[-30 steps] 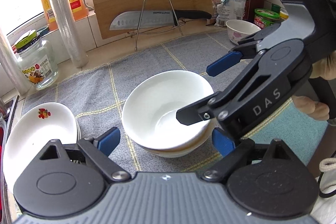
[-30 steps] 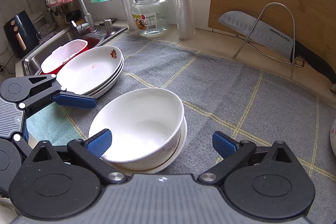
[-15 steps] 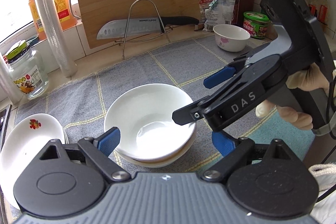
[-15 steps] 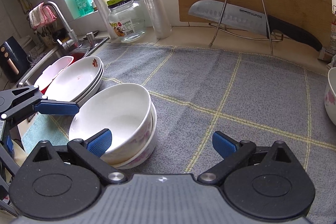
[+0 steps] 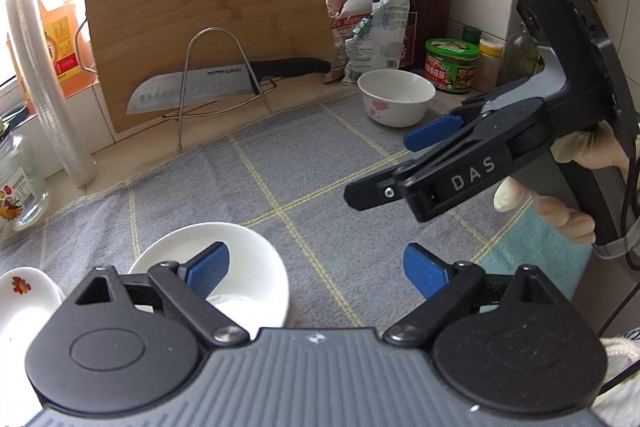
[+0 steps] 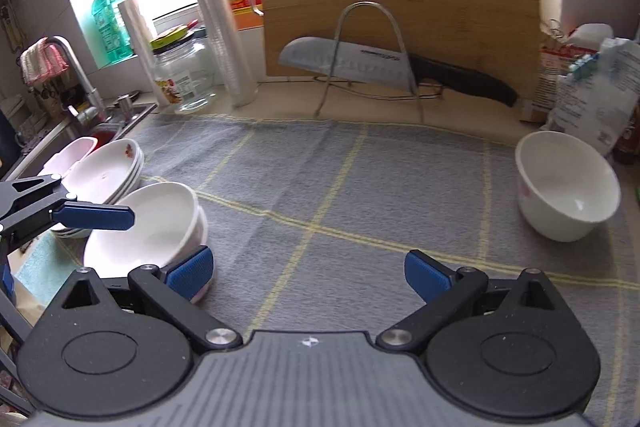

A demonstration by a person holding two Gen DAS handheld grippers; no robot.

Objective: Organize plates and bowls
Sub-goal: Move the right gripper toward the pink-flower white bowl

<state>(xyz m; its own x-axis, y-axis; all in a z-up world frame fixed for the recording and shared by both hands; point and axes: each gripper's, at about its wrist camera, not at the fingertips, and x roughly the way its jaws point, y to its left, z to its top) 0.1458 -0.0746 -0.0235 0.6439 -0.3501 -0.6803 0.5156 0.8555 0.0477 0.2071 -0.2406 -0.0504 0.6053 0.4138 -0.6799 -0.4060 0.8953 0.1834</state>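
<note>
A: Nearest, the left gripper [image 5: 316, 267] hangs with jaws apart and nothing between them, over the stacked bowls [image 6: 144, 227] on the grey cloth [image 6: 340, 195]. The right gripper [image 6: 308, 273] is likewise spread and empty.

B: And the plates [image 6: 108, 167]?

A: Piled just beyond the bowls, by the sink. The lone bowl [image 6: 566, 185] sits well apart at the cloth's far right edge (probably next).

B: Risks?

A: Pinching its thin rim off-centre could tip it; a swing could knock the packets [image 6: 588, 87] behind.

B: Any writing?

A: "DAS" on the right gripper's arm, "SUPOR" on the knife [image 5: 224, 83]; the bottle labels I can't read.
</note>
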